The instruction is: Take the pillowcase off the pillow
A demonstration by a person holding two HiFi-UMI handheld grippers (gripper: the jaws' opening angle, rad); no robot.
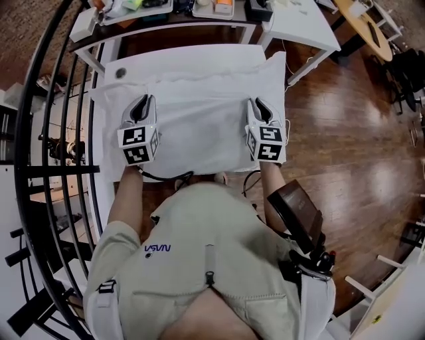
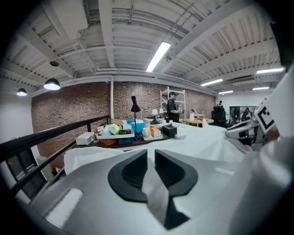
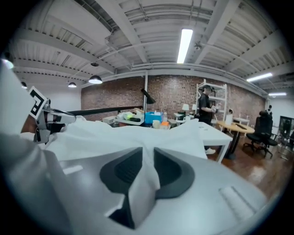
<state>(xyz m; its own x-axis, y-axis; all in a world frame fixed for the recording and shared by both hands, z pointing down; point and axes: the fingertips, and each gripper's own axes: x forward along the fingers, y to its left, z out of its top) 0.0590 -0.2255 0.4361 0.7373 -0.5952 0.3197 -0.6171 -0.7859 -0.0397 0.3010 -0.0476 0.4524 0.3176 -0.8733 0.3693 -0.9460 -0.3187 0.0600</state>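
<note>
While the left gripper (image 1: 142, 105) and right gripper (image 1: 258, 106) each nip a fold of it, the pillowcase (image 1: 199, 126) lies flat across the table (image 1: 106, 159).
Both sit near its near corners, jaws narrow and clamped on cloth. The right side's pretty open, just wood floor (image 1: 345, 133). A black railing (image 1: 50, 133) hems in the left, clutter (image 1: 166, 8) lines the far edge, and the person (image 1: 206, 239) stands right at the near edge.

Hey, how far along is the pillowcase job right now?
Early. Done: nothing is off; the pillowcase looks fully on. In hand: left gripper and right gripper each pinch a fold at its near edge. Left: all the pulling off the pillow.
</note>
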